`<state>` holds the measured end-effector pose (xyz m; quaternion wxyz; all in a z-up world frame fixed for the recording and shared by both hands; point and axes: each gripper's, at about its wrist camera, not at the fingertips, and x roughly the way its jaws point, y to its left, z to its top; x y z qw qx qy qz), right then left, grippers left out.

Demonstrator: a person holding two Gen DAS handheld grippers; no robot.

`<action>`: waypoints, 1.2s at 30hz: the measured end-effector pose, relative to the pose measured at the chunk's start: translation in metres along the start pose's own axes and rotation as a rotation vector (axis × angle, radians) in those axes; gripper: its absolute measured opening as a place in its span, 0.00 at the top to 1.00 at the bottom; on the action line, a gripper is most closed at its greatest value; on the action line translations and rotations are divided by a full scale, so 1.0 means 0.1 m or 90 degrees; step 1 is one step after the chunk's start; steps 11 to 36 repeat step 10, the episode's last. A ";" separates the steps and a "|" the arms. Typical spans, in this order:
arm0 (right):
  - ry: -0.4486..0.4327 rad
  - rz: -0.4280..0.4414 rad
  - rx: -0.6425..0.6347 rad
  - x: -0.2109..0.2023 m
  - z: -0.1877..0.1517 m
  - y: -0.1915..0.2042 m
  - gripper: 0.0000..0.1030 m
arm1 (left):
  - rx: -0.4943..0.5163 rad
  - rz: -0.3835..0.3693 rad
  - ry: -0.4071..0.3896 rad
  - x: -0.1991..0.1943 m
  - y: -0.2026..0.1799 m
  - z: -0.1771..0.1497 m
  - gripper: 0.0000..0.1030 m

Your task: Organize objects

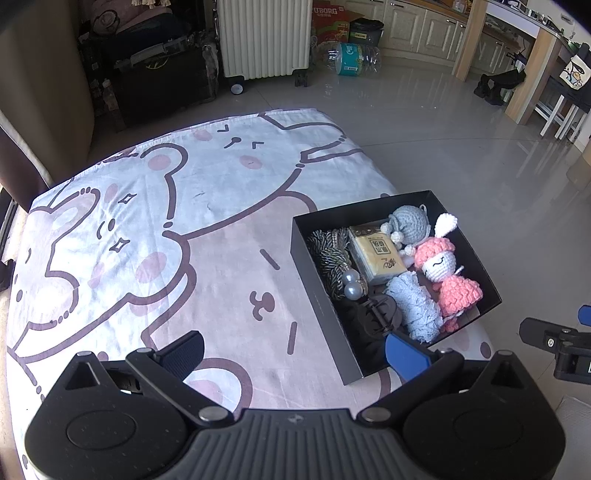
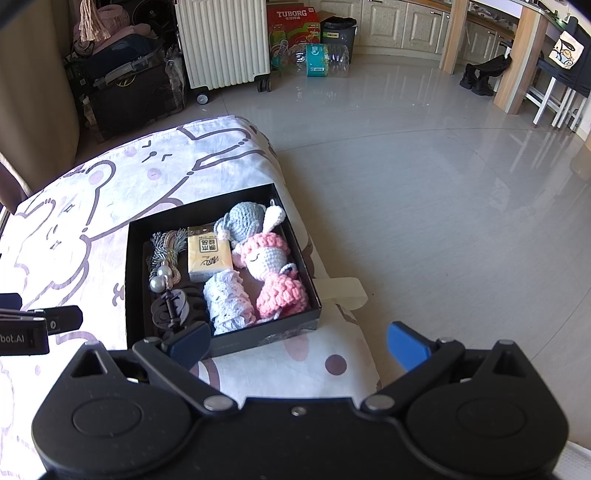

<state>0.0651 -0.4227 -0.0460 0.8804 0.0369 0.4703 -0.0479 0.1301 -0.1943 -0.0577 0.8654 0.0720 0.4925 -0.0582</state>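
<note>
Sorting looks nearly done; black box near the cloth's right edge holds pink doll, grey doll, tissue pack, lace; left gripper and right gripper both spread wide, empty; nothing loose visible outside

Home: kitchen cabinets, suitcase, shoes.

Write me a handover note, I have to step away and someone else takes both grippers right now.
Left gripper: open, empty, above the cloth beside the black box.
Right gripper: open, empty, over the box's near corner.
In the box: pink crochet doll, grey crochet ball, tissue pack, lace roll, tassel with pearls, black hair clip.
Done: every item in view is boxed.
Left: no loose item shows on the cloth.
</note>
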 end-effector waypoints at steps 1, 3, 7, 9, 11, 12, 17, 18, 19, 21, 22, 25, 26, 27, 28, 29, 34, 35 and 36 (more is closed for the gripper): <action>0.000 0.000 0.000 0.00 0.00 0.00 0.00 | 0.000 0.000 0.000 0.00 0.00 0.00 0.00; 0.000 0.000 0.000 0.00 0.00 0.00 0.00 | 0.000 -0.001 0.000 0.00 -0.01 0.00 0.00; 0.002 0.001 0.000 0.01 0.00 0.00 0.00 | 0.006 -0.002 0.001 0.00 -0.02 -0.01 0.00; 0.003 0.001 0.000 0.01 -0.01 0.00 0.00 | 0.009 0.001 0.000 0.00 -0.03 -0.01 0.00; 0.003 0.002 0.000 0.01 0.00 -0.01 0.00 | 0.010 0.003 0.001 0.00 -0.03 -0.01 0.00; 0.003 0.002 0.000 0.01 0.00 -0.01 0.00 | 0.010 0.003 0.001 0.00 -0.03 -0.01 0.00; 0.003 0.002 0.000 0.01 0.00 -0.01 0.00 | 0.010 0.003 0.001 0.00 -0.03 -0.01 0.00; 0.003 0.002 0.000 0.01 0.00 -0.01 0.00 | 0.010 0.003 0.001 0.00 -0.03 -0.01 0.00; 0.003 0.002 0.000 0.01 0.00 -0.01 0.00 | 0.010 0.003 0.001 0.00 -0.03 -0.01 0.00; 0.003 0.002 0.000 0.01 0.00 -0.01 0.00 | 0.010 0.003 0.001 0.00 -0.03 -0.01 0.00; 0.003 0.002 0.000 0.01 0.00 -0.01 0.00 | 0.010 0.003 0.001 0.00 -0.03 -0.01 0.00; 0.003 0.002 0.000 0.01 0.00 -0.01 0.00 | 0.010 0.003 0.001 0.00 -0.03 -0.01 0.00; 0.003 0.002 0.000 0.01 0.00 -0.01 0.00 | 0.010 0.003 0.001 0.00 -0.03 -0.01 0.00; 0.003 0.002 0.000 0.01 0.00 -0.01 0.00 | 0.010 0.003 0.001 0.00 -0.03 -0.01 0.00; 0.003 0.002 0.000 0.01 0.00 -0.01 0.00 | 0.010 0.003 0.001 0.00 -0.03 -0.01 0.00; 0.003 0.002 0.000 0.01 0.00 -0.01 0.00 | 0.010 0.003 0.001 0.00 -0.03 -0.01 0.00; 0.003 0.002 0.000 0.01 0.00 -0.01 0.00 | 0.010 0.003 0.001 0.00 -0.03 -0.01 0.00; 0.003 0.002 0.000 0.01 0.00 -0.01 0.00 | 0.010 0.003 0.001 0.00 -0.03 -0.01 0.00; 0.003 0.002 0.000 0.01 0.00 -0.01 0.00 | 0.010 0.003 0.001 0.00 -0.03 -0.01 0.00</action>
